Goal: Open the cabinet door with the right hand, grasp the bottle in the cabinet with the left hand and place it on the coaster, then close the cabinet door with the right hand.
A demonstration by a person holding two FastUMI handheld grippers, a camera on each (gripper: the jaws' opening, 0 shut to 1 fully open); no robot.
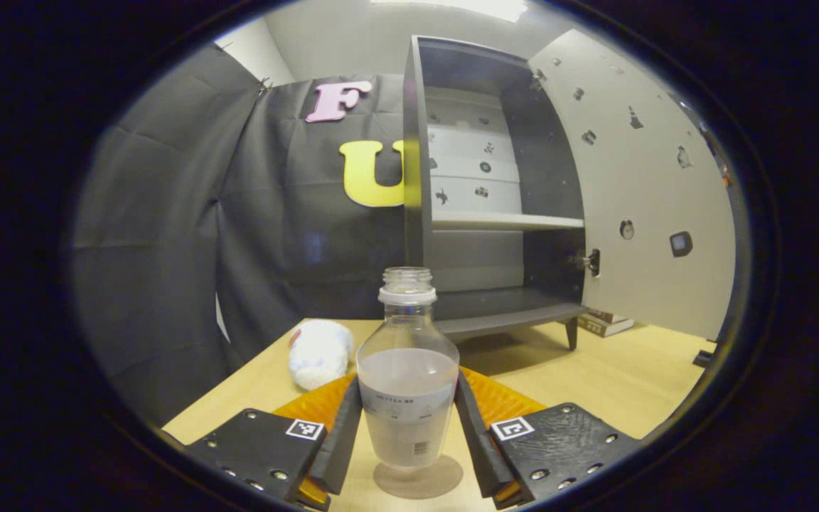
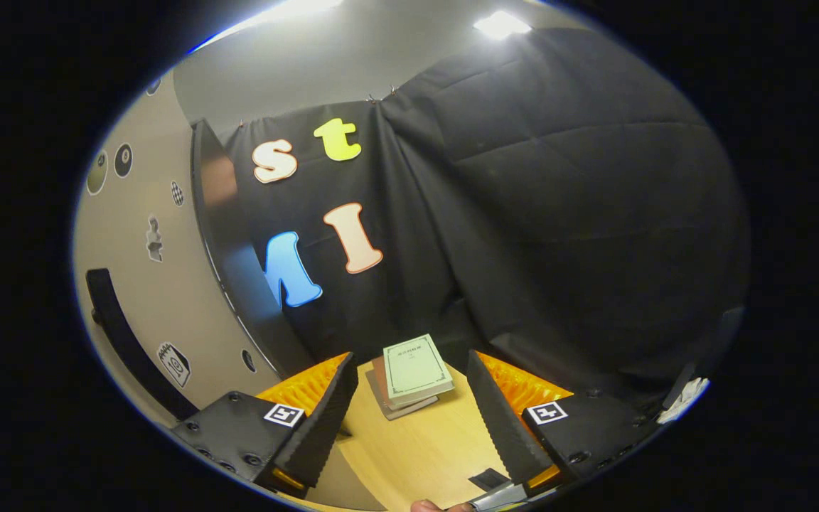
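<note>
The bottle (image 1: pixel 407 377) stands upright between the fingers of the left gripper (image 1: pixel 407 434), which press on its lower sides. It is clear plastic with no cap, a white neck ring, a pale label band, and cloudy liquid to about its shoulder (its base rests on a round coaster (image 1: pixel 417 478) on the wooden table (image 1: pixel 616 377)). Ahead and slightly right of this gripper is the dark cabinet (image 1: pixel 495 206), its pale door (image 1: pixel 637 192) swung open to the right. A white plush toy (image 1: pixel 320 353) lies ahead-left. The right gripper (image 2: pixel 409 419) has its fingers spread apart around nothing; stacked books (image 2: pixel 413 377) lie just ahead of it.
</note>
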